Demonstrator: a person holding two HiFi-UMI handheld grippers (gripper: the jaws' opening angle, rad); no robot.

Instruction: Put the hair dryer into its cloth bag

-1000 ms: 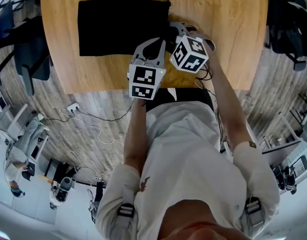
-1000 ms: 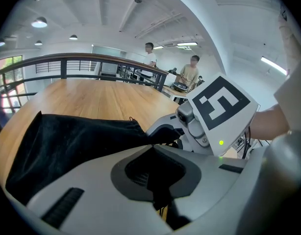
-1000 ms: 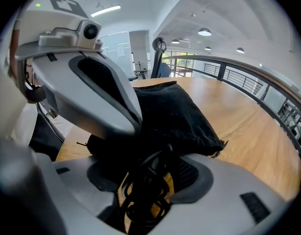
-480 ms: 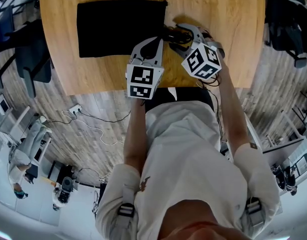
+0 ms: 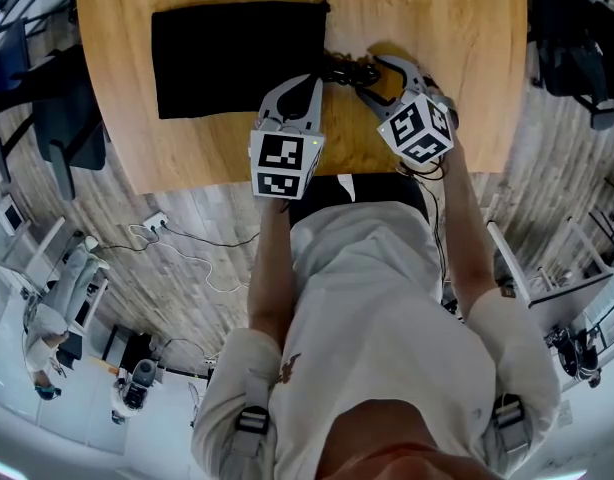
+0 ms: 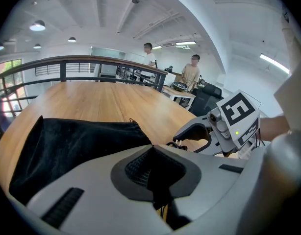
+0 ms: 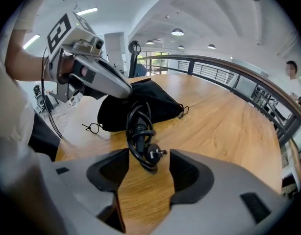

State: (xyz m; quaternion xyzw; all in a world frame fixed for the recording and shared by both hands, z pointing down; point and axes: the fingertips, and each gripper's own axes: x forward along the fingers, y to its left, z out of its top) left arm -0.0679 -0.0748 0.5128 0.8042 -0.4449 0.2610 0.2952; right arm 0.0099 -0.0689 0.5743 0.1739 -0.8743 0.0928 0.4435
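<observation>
The black cloth bag (image 5: 237, 58) lies on the worktop (image 5: 437, 28), far and left, its drawstring mouth at the right end. Just right of the mouth lies the hair dryer's coiled black cord (image 7: 139, 131), plug (image 7: 153, 154) nearest.

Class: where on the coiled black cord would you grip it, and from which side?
I'd grip the cord across its bunched loops just behind the plug, coming from the plug end: the coil lies lengthwise toward the bag, so the right tongs, closing with it between them, span its narrow width.

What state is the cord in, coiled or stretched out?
Coiled: the cord lies in a looped bundle on the table, plug at the near end.
</observation>
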